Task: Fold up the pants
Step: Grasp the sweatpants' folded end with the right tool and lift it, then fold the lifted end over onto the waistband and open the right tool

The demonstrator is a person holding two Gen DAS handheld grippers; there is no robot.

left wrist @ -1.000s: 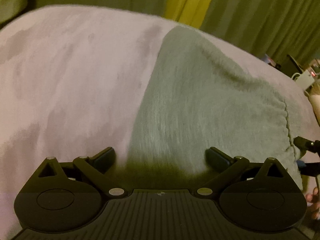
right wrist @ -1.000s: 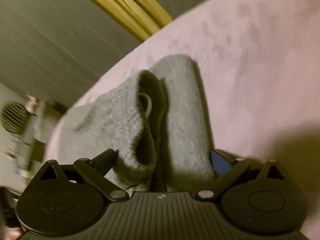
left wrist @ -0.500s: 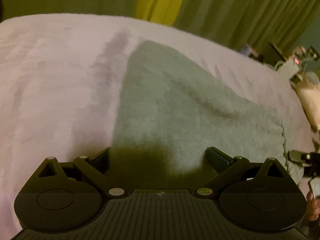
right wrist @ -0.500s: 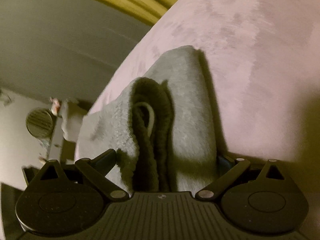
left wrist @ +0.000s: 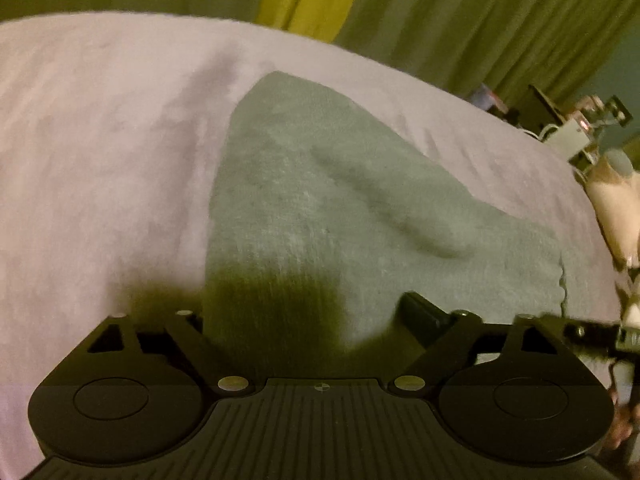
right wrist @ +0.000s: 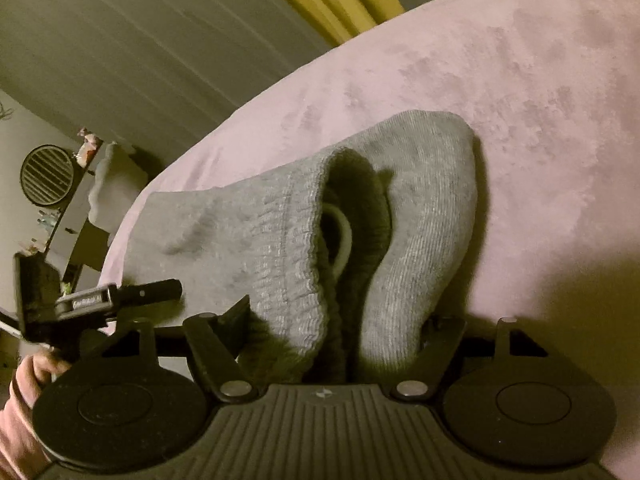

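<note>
Grey knit pants (left wrist: 320, 208) lie folded on a pink bed cover (left wrist: 100, 140). My left gripper (left wrist: 304, 312) is open, its jaws wide apart at the near folded edge; the cloth hides its left finger. In the right wrist view the pants (right wrist: 424, 216) show their ribbed waistband (right wrist: 296, 248) and a pale drawstring loop (right wrist: 344, 236) in the fold. My right gripper (right wrist: 340, 320) is open, its jaws straddling the waistband end without pinching it. The left gripper also shows in the right wrist view (right wrist: 160, 290).
Green and yellow curtains (left wrist: 460, 20) hang behind the bed. Clutter and a white box (left wrist: 572, 136) sit off the bed's right side. A round fan (right wrist: 46, 176) and furniture stand beyond the bed's left edge. The pink cover (right wrist: 540, 120) extends to the right.
The left gripper has slid to the right and lower along the pants' near edge. The right gripper has pulled back slightly, and the left gripper has come into its view.
</note>
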